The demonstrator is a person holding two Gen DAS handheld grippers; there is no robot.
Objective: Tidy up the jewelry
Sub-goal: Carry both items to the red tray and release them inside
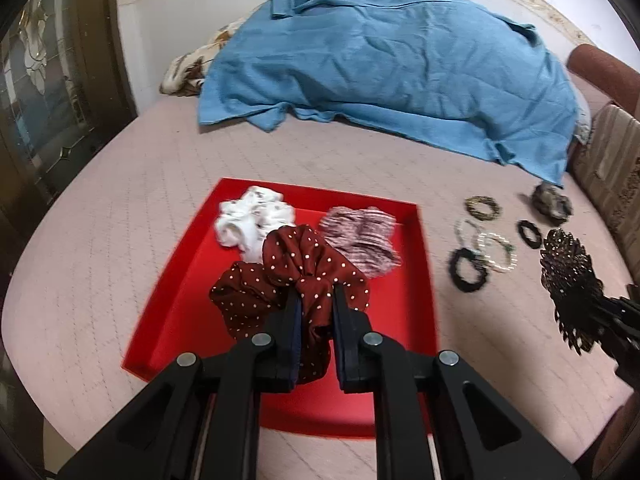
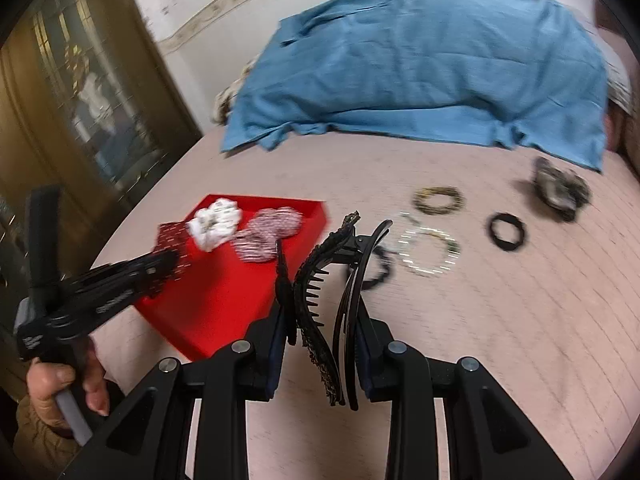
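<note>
My left gripper (image 1: pixel 316 296) is shut on a dark red polka-dot scrunchie (image 1: pixel 296 272), held over the red tray (image 1: pixel 184 280). A white scrunchie (image 1: pixel 252 220) and a pink striped scrunchie (image 1: pixel 360 236) lie in the tray's far half. My right gripper (image 2: pixel 320 312) is shut on a black toothed hair clip (image 2: pixel 316 280) with a dark ornate face (image 1: pixel 568 276), just right of the tray (image 2: pixel 224 296). Beyond the clip, beaded bracelets (image 2: pixel 430 254), a brown bracelet (image 2: pixel 438 199), a black hair tie (image 2: pixel 506 232) and a grey scrunchie (image 2: pixel 560 184) lie on the bed. The left gripper (image 2: pixel 160 264) shows blurred in the right wrist view.
Everything rests on a pink quilted bed (image 1: pixel 120 240). A blue cloth (image 1: pixel 380 68) covers a mound at the far side. A dark wooden glazed door (image 1: pixel 48 100) stands at the left. A hand (image 2: pixel 60 392) grips the left tool's handle.
</note>
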